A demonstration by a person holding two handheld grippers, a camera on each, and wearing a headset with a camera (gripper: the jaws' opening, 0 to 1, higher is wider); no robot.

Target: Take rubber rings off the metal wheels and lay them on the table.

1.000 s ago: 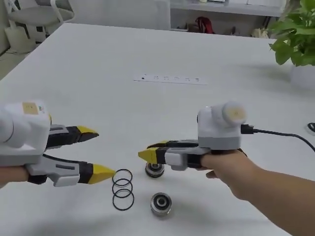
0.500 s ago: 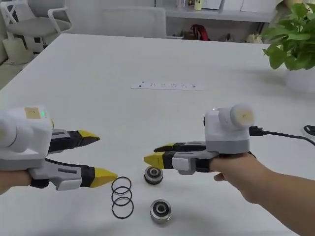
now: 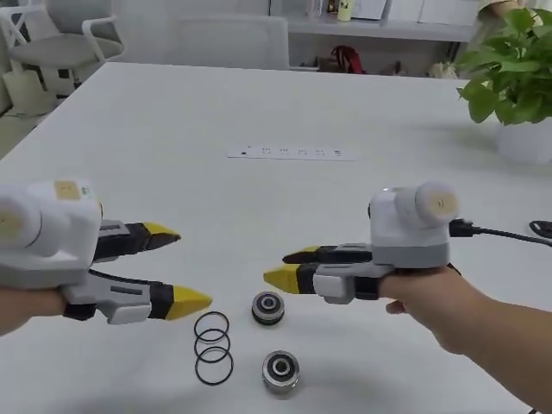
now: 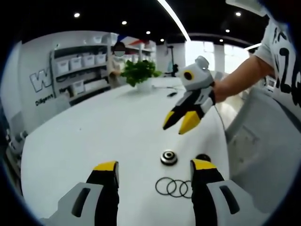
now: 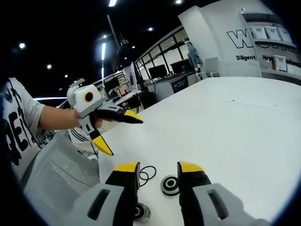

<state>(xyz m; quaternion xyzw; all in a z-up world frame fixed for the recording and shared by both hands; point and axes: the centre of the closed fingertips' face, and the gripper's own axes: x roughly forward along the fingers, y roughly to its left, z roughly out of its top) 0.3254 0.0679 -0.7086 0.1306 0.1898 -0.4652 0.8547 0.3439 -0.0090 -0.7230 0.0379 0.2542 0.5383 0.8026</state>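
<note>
Three black rubber rings (image 3: 213,346) lie in a row on the white table (image 3: 259,207). Two metal wheels sit beside them, one (image 3: 268,308) further back and one (image 3: 281,369) nearer the front edge. My left gripper (image 3: 179,267) hovers left of the rings, jaws wide open and empty. My right gripper (image 3: 289,266) hangs just above and right of the farther wheel, jaws slightly apart with nothing between them. The left gripper view looks over its own tips (image 4: 154,165) at the rings (image 4: 176,187) and a wheel (image 4: 169,157). The right gripper view looks over its tips (image 5: 157,167) at a wheel (image 5: 170,184).
A flat white power strip (image 3: 291,153) lies mid-table. A potted plant (image 3: 509,69) stands at the far right. A black cable (image 3: 509,235) trails right from the right gripper. An office chair (image 3: 69,34) stands beyond the table's far left corner.
The right gripper has drawn a little to the right, off the farther wheel. The left gripper has hardly moved. Rings and wheels lie where they were; the head camera shifted.
</note>
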